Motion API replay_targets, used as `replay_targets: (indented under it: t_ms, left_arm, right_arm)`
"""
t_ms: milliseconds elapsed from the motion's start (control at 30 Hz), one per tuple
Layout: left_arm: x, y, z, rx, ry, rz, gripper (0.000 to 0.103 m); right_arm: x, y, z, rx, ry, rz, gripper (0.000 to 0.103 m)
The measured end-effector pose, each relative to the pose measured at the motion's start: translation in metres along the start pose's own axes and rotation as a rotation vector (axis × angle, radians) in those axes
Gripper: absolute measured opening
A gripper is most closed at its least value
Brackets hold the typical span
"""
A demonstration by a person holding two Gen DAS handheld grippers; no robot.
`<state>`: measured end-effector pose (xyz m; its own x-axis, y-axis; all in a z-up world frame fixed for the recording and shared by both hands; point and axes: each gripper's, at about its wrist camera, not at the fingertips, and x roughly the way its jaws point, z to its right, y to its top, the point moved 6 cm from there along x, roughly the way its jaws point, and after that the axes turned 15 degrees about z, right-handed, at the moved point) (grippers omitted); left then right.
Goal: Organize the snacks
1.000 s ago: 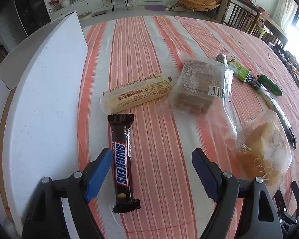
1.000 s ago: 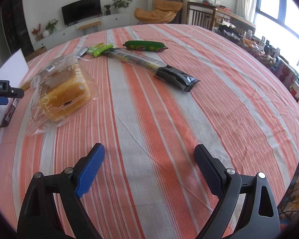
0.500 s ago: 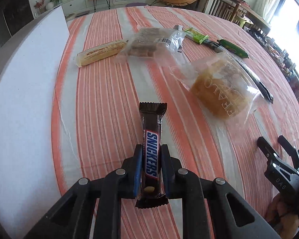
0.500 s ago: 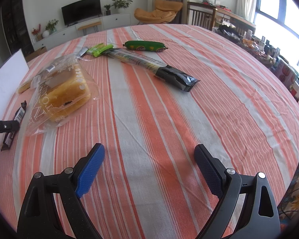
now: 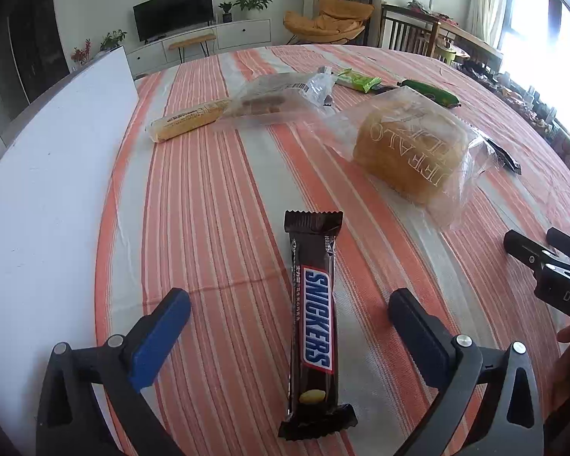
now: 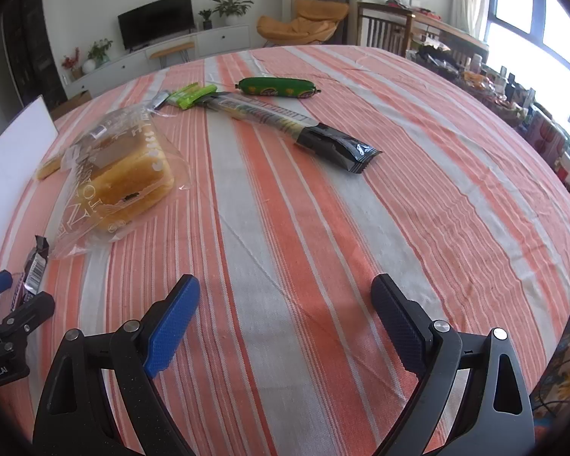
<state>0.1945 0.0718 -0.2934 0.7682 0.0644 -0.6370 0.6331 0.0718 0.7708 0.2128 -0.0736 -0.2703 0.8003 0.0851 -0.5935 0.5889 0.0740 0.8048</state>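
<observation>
A brown Snickers bar [image 5: 313, 326] lies on the striped tablecloth between the open fingers of my left gripper [image 5: 288, 309], touched by neither pad; it also shows at the left edge of the right wrist view [image 6: 32, 271]. A bagged yellow cake [image 5: 410, 152] [image 6: 121, 174] lies to the right and beyond. Farther off lie a yellow biscuit roll [image 5: 190, 119], a clear bag of brown biscuits [image 5: 273, 102], a green wafer pack [image 5: 357, 79], a green sausage [image 6: 277, 87] and a long black-ended packet [image 6: 296, 129]. My right gripper [image 6: 285, 304] is open and empty over bare cloth.
A white board [image 5: 45, 174] lies along the table's left side. The right gripper's body [image 5: 547, 269] sits at the right edge of the left wrist view. Chairs, a TV unit and a cluttered side table stand beyond the table.
My left gripper held the Snickers bar half a second ago, after carrying it nearer the front; now its jaws are open and the bar lies on the cloth. The right gripper has not moved.
</observation>
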Motion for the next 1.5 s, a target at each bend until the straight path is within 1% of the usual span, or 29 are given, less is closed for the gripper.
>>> replay_targets:
  t_ms: [100, 167, 200, 233, 267, 333, 367, 400, 467, 533, 633, 700, 767, 900, 967, 1000, 1033, 1067, 1133, 1233, 1367, 1500]
  left_arm:
    - [0.001, 0.001, 0.001, 0.0, -0.002, 0.008, 0.103]
    - [0.001, 0.0, 0.001, 0.001, -0.001, 0.009, 0.103]
    - [0.001, 0.0, 0.001, 0.001, -0.001, 0.009, 0.103]
    - [0.001, 0.0, 0.001, 0.001, -0.001, 0.009, 0.103]
    - [0.001, 0.001, 0.001, 0.001, 0.0, 0.009, 0.103]
    - [0.002, 0.0, 0.001, 0.001, -0.001, 0.009, 0.103]
    - [0.002, 0.0, 0.001, 0.001, -0.001, 0.009, 0.103]
    - [0.002, 0.0, 0.001, 0.001, -0.001, 0.009, 0.103]
    - [0.002, 0.001, 0.001, 0.001, -0.001, 0.009, 0.103]
    - [0.002, 0.001, 0.001, 0.001, -0.001, 0.009, 0.103]
    - [0.002, 0.001, 0.001, 0.001, -0.001, 0.009, 0.103]
    - [0.002, 0.0, 0.001, 0.001, -0.001, 0.009, 0.103]
    - [0.002, 0.0, 0.001, 0.001, -0.001, 0.009, 0.103]
    - [0.002, 0.001, 0.001, 0.0, -0.001, 0.01, 0.103]
    - [0.002, 0.0, 0.001, 0.001, -0.001, 0.009, 0.103]
    - [0.001, 0.0, 0.0, 0.0, -0.001, 0.01, 0.103]
    - [0.002, 0.0, 0.001, 0.0, 0.0, 0.01, 0.103]
    - [0.002, 0.0, 0.001, 0.0, 0.0, 0.01, 0.103]
    - [0.002, 0.0, 0.001, 0.0, 0.0, 0.01, 0.103]
    - [0.002, 0.0, 0.001, 0.0, 0.0, 0.01, 0.103]
    - [0.002, 0.0, 0.001, 0.0, 0.0, 0.01, 0.103]
    - [0.002, 0.0, 0.001, 0.0, -0.001, 0.01, 0.103]
  right_arm:
    - [0.001, 0.0, 0.001, -0.011, 0.019, -0.014, 0.095]
    - [-0.001, 0.003, 0.003, -0.004, 0.082, -0.057, 0.095]
    - [-0.001, 0.006, 0.006, 0.008, 0.116, -0.074, 0.092]
    - [-0.002, 0.014, 0.011, 0.017, 0.132, -0.072, 0.092]
    - [-0.003, 0.025, 0.016, 0.01, 0.128, -0.055, 0.092]
    - [0.0, 0.056, 0.024, -0.048, 0.12, -0.021, 0.092]
    - [0.005, 0.07, 0.025, -0.082, 0.13, -0.02, 0.092]
    - [0.014, 0.083, 0.025, -0.116, 0.149, -0.04, 0.092]
    - [0.038, 0.101, 0.024, -0.176, 0.184, -0.126, 0.092]
    - [0.06, 0.112, 0.023, -0.218, 0.193, -0.196, 0.091]
    - [0.089, 0.118, 0.016, -0.242, 0.198, -0.258, 0.091]
    - [0.103, 0.118, 0.008, -0.254, 0.2, -0.261, 0.091]
    - [0.116, 0.116, 0.003, -0.255, 0.184, -0.253, 0.091]
    - [0.136, 0.109, -0.001, -0.211, 0.18, -0.269, 0.091]
    - [0.14, 0.102, -0.003, -0.204, 0.189, -0.278, 0.081]
    - [0.137, 0.104, -0.004, -0.201, 0.194, -0.258, 0.065]
    - [0.135, 0.106, -0.003, -0.192, 0.195, -0.252, 0.041]
    - [0.133, 0.106, -0.002, -0.171, 0.2, -0.271, 0.037]
    - [0.125, 0.102, 0.0, -0.148, 0.208, -0.302, 0.027]
    - [0.105, 0.088, 0.004, -0.132, 0.196, -0.33, 0.025]
    - [0.069, 0.062, 0.021, 0.01, 0.214, -0.374, 0.025]
    - [0.027, 0.032, 0.033, 0.089, 0.257, -0.431, 0.024]
